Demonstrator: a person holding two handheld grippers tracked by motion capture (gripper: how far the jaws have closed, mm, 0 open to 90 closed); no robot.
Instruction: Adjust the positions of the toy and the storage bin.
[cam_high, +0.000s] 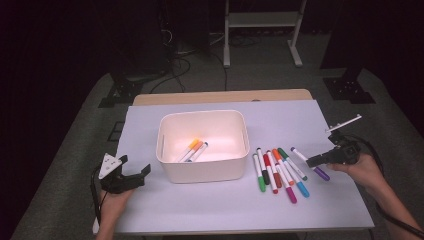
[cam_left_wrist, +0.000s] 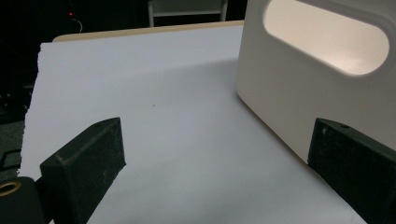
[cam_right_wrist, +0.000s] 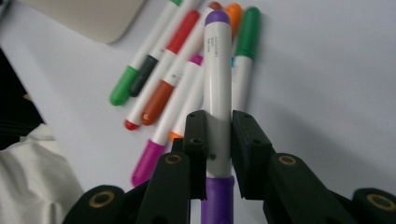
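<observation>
Right claw (cam_right_wrist: 218, 135) pinches a white marker with a purple cap and purple tail (cam_right_wrist: 217, 79), its jaws pressed on the barrel near the tail end. From the high view that same right claw (cam_high: 320, 161) sits at the right of the white-covered bench (cam_high: 210, 205), with the purple marker (cam_high: 310, 163) slanting out from it, just beside a loose row of white felt-tip markers with coloured caps (cam_high: 277, 172) that lie on the bench. Left claw (cam_high: 131, 175) rests low near the bench's left front, its jaws spread wide with nothing between them; its own view looks across the bench toward the handle cut-out of a white rectangular plastic tub (cam_left_wrist: 322, 70). Inside that tub (cam_high: 165, 145), at mid-bench, lie three markers with orange and blue caps (cam_high: 192, 150).
</observation>
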